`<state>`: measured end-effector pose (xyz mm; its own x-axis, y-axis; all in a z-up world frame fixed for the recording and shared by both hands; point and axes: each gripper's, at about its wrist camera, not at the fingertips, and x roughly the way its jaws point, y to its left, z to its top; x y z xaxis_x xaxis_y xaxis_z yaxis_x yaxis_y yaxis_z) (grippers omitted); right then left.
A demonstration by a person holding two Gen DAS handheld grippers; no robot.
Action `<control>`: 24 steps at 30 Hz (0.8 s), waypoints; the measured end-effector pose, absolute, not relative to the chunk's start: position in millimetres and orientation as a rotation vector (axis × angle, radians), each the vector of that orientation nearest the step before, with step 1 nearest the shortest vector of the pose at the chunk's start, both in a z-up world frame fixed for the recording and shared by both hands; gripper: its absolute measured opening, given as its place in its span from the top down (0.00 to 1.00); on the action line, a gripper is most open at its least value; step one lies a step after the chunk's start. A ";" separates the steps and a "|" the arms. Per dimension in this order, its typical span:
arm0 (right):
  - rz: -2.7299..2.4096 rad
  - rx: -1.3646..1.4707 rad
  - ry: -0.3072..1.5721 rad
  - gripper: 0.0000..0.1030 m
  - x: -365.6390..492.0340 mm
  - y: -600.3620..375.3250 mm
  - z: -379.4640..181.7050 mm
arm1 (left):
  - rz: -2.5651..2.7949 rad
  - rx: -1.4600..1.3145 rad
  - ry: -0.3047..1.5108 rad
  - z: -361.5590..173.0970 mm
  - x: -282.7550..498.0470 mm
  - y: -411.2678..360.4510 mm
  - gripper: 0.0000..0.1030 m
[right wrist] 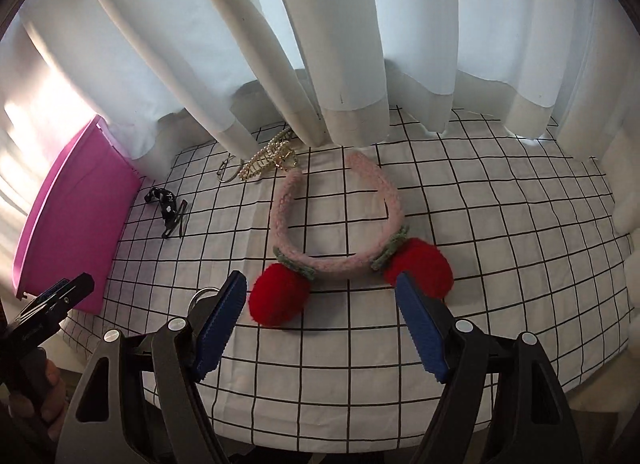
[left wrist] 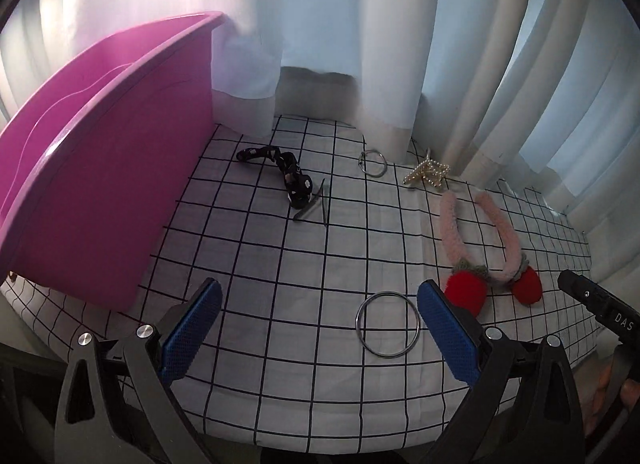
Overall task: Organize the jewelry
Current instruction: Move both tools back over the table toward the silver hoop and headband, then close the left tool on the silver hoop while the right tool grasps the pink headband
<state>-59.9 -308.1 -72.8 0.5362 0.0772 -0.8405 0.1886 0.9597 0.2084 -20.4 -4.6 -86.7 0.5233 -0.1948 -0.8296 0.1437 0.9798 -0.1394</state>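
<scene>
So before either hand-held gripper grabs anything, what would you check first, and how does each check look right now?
1. Left hand-held gripper open, holding nothing: ok.
2. Right hand-held gripper open, holding nothing: ok.
3. Large metal ring lying flat between the left fingers: ok.
4. Pink headband ahead of the right gripper, nothing on top of it: ok.
5. Pink bin has room inside: cannot tell, its floor is hidden.

two metal rings (left wrist: 387,323) (left wrist: 373,162), one headband (left wrist: 486,242)
</scene>
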 end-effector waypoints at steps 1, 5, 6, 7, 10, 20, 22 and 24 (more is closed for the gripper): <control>-0.071 0.291 1.012 0.28 -60.1 -313.7 -76.2 | -0.201 -0.049 1.007 -91.7 -21.8 -10.3 0.07; -0.070 0.288 1.036 0.28 -60.7 -333.6 -91.1 | -0.197 -0.020 1.051 -114.3 -25.4 -30.7 0.07; -0.071 0.284 1.042 0.28 -59.0 -337.1 -94.7 | -0.194 -0.011 1.060 -120.3 -26.4 -35.8 0.07; -0.068 0.281 1.048 0.28 -57.2 -340.7 -98.7 | -0.191 -0.005 1.069 -126.0 -27.3 -40.2 0.07; -0.055 0.275 1.066 0.28 -50.5 -348.7 -110.8 | -0.185 -0.009 1.104 -142.4 -28.0 -50.7 0.07; -0.028 0.271 1.094 0.28 -25.3 -365.4 -139.8 | -0.155 -0.014 1.159 -175.0 -33.2 -74.7 0.07; -0.023 0.270 1.095 0.28 -20.1 -369.0 -143.5 | -0.155 -0.005 1.150 -177.8 -33.4 -81.5 0.07; -0.023 0.263 1.095 0.28 -15.5 -371.3 -145.5 | -0.150 0.010 1.146 -181.7 -32.0 -87.7 0.07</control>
<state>-15.5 -371.3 -145.5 0.4614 0.1113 -0.8802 0.1474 0.9687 0.1998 -32.0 -87.7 -181.7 0.4034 -0.1134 -0.9080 0.1240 0.9899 -0.0686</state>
